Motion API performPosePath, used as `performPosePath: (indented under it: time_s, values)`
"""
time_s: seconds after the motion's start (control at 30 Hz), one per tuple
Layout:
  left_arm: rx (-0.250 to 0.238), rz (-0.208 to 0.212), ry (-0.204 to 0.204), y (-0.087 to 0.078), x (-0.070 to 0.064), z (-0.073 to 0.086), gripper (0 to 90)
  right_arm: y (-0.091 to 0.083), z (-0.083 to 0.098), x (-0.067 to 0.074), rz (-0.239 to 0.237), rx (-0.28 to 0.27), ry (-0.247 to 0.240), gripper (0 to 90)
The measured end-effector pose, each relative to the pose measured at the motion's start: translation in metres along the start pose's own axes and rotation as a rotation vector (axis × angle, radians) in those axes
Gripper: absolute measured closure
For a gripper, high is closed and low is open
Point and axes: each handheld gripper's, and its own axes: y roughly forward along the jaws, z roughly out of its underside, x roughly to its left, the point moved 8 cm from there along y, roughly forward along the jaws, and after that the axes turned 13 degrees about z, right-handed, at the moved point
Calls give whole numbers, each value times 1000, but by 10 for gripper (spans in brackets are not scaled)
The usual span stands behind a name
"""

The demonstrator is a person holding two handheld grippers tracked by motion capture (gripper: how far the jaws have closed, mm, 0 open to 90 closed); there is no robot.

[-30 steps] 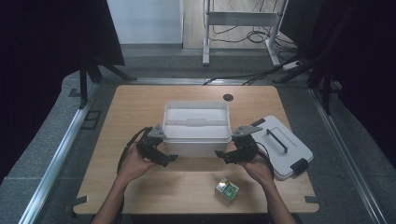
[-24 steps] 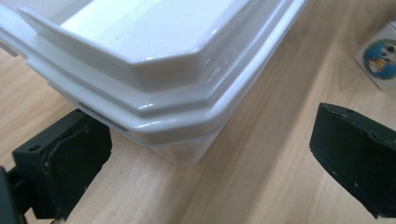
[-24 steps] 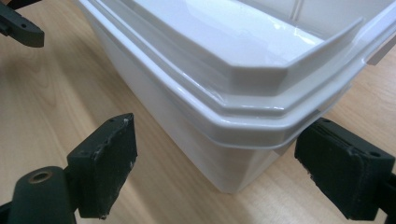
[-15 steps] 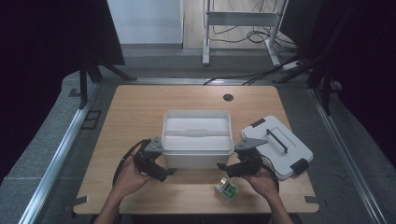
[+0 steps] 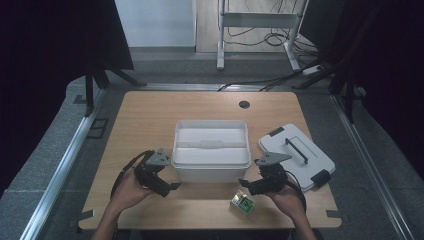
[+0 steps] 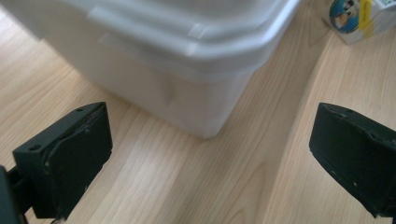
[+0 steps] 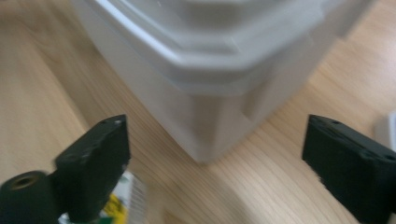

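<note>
Both hands have drawn back from the white bin (image 5: 211,150) toward the near table edge since a second ago. Left gripper (image 5: 172,187) sits just off the bin's near-left corner, jaws spread wide with nothing between them. Right gripper (image 5: 241,184) sits off the near-right corner; its jaws have just been opening and stand wide, empty. In the right gripper view the bin (image 7: 205,70) is blurred and cut off at the top. Near the bin's front, the small box (image 5: 242,202) is too small to read; the lid (image 5: 296,155) lies to the bin's right.
</note>
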Motion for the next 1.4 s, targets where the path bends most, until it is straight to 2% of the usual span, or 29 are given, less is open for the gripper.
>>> performPosePath:
  time_s: [0.1, 0.27, 0.43, 0.57, 0.6, 0.73, 0.83, 0.87, 0.93, 1.0, 1.07, 1.17, 1.3, 1.4]
  values:
    - [0, 14, 1, -9, 10, 7, 0, 2, 12, -10, 40, 27, 6, 17]
    - [3, 7, 7, -25, 25, 11, 0, 4, 28, -22, 67, 51, 37, 4]
    - [-11, 14, -17, -41, 38, 6, 0, 7, 46, -33, 96, 74, 63, 3]
    - [5, 2, 5, -52, 47, -2, 0, 13, 65, -40, 118, 107, 81, 11]
    - [8, 2, 10, -54, 49, -4, 0, 13, 65, -40, 118, 107, 81, 11]
    - [40, -12, 41, -62, 56, -18, 5, 17, 76, -43, 129, 131, 84, 17]
    - [36, -3, 69, -66, 58, -31, 28, 20, 83, -43, 134, 144, 76, 10]
    - [40, 0, 79, -67, 59, -36, 37, 20, 83, -43, 130, 134, 89, 8]
    - [39, 8, 101, -68, 60, -45, 59, 21, 84, -44, 123, 113, 81, 0]
    - [37, 25, 121, -69, 59, -55, 70, 21, 84, -44, 120, 108, 82, 0]
    - [21, 40, 136, -69, 59, -66, 120, 21, 84, -44, 123, 109, 80, 0]
    - [18, 62, 166, -66, 57, -82, 143, 21, 84, -44, 124, 111, 81, 0]
    - [48, 77, 221, -57, 52, -104, 160, 21, 84, -44, 133, 111, 87, 0]
    - [65, 94, 245, -48, 48, -115, 174, 21, 85, -44, 139, 113, 92, 0]
